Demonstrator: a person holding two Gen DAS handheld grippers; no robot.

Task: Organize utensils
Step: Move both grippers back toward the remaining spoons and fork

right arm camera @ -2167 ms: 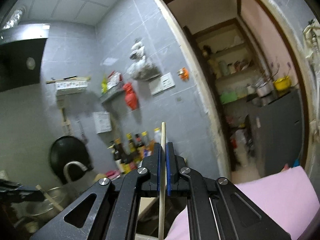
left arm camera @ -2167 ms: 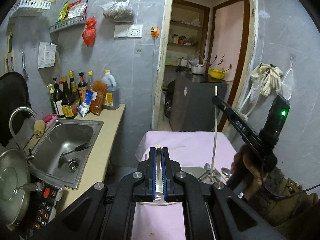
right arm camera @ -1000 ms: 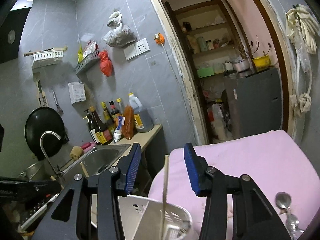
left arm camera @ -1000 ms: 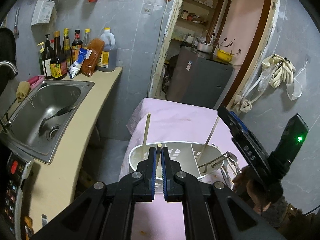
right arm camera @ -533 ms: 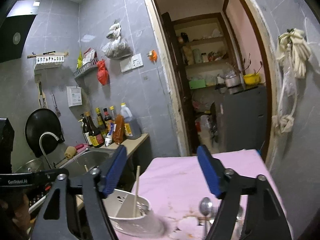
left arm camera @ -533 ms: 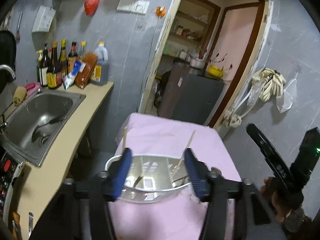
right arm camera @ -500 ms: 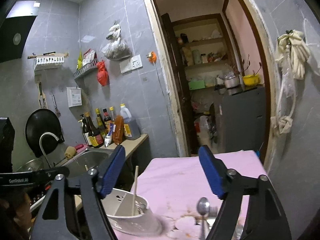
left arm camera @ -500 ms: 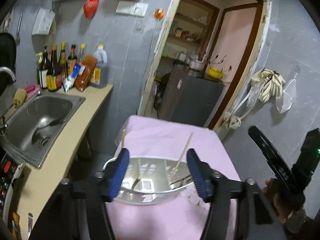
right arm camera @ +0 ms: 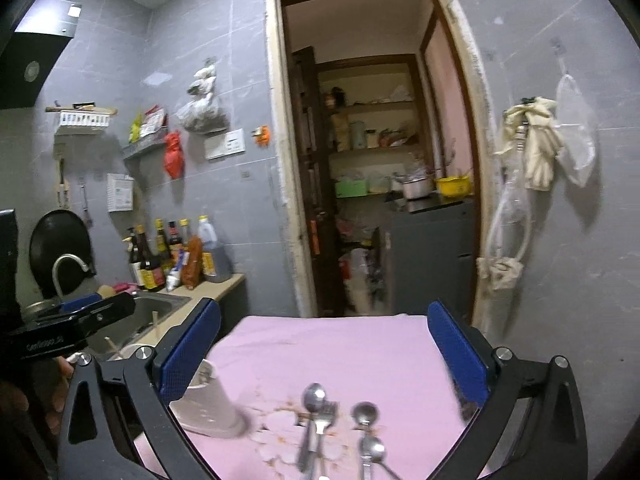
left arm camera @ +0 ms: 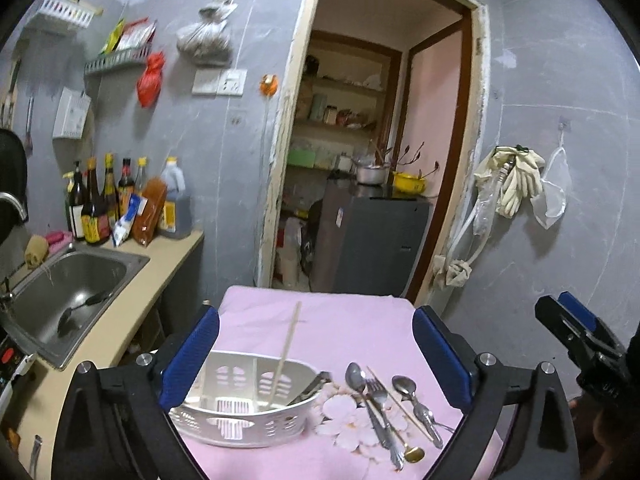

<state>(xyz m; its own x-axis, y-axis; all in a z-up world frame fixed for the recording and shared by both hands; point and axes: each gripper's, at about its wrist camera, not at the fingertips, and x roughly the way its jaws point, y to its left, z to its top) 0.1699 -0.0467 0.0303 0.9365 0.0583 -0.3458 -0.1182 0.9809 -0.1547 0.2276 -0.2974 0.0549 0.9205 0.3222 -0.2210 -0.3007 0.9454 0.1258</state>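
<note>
Tongs frame both views, each pair still spreading wide with nothing clamped between the blue pads. The left tongs (left arm camera: 316, 348) hang over the near edge of the pink-clothed surface (left arm camera: 340, 320), their gap spanning a white slotted basket (left arm camera: 240, 420) and the loose cutlery beside it. Two chopsticks (left arm camera: 286, 344) stand tilted inside the basket, leaning on its far wall. Just right of the basket lie a spoon (left arm camera: 356, 376), a fork (left arm camera: 378, 394), a smaller spoon (left arm camera: 404, 386) and a thin gold-tipped utensil (left arm camera: 414, 454), close together on the floral part of the cloth. The right tongs (right arm camera: 324, 340) hover above the same cutlery, which shows blurred there, with the basket at their left pad. Farther left, a steel sink (left arm camera: 60, 280) is set into the counter, a dark utensil lying in it, with bottles (left arm camera: 104, 200) against the grey wall. Beyond the surface an open doorway (left arm camera: 380, 160) shows shelves and a dark cabinet.
</note>
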